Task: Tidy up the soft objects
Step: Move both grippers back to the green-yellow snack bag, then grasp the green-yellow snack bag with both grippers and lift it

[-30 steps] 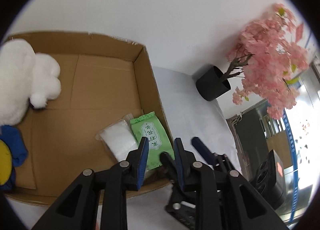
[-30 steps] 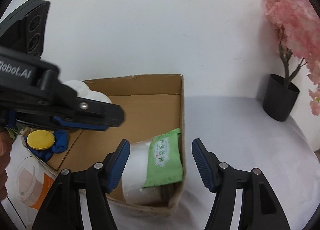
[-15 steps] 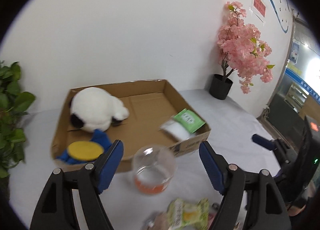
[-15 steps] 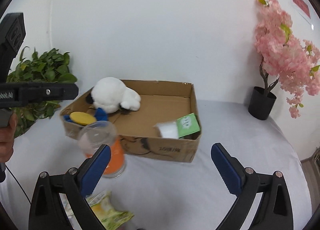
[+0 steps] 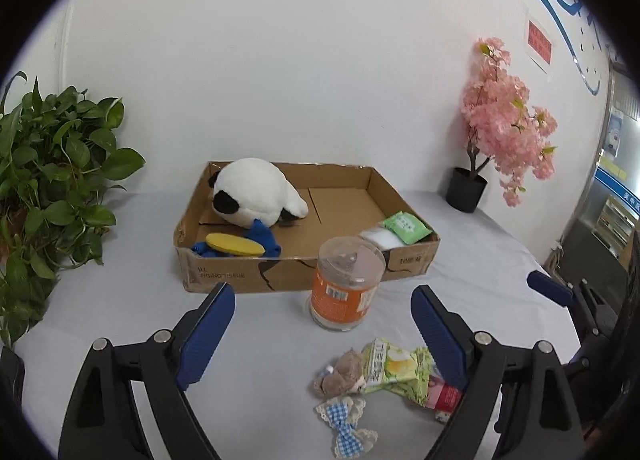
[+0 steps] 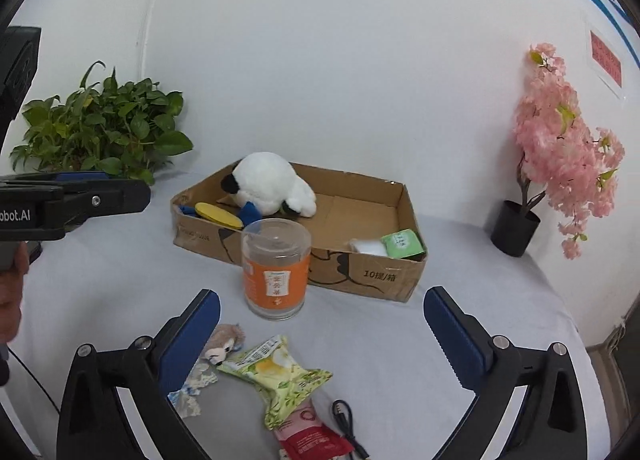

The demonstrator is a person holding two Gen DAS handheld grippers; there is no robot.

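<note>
Left wrist view: my left gripper (image 5: pixel 322 334) has its blue pads spread wide and the jaws are opening further, with nothing clamped between them. In the gap I see only the white tablecloth (image 5: pixel 120 300), with the clear jar with the orange label (image 5: pixel 344 288) standing upright on it just in front of the cardboard box (image 5: pixel 304 270).

My right gripper (image 6: pixel 322 334) is spread just as wide, pads touching nothing.

Inside the box, a white plush toy (image 5: pixel 256 191) lies toward the back left, with a blue cloth (image 5: pixel 262 238) and a yellow disc (image 5: pixel 234 244) in front of it in the near left corner. A green tissue pack (image 5: pixel 406 225) and a white pouch (image 5: pixel 380 238) sit in the near right corner.

On the cloth, nearer to me than the jar, lies a loose cluster: a small brown plush (image 6: pixel 224 344), a blue checked bow (image 5: pixel 344 420), a green snack packet (image 6: pixel 276 374) and a red packet (image 6: pixel 312 440), the last two overlapping. A black cable end (image 6: pixel 346 416) lies just beside the red packet. None of these is touched by either gripper.
</note>
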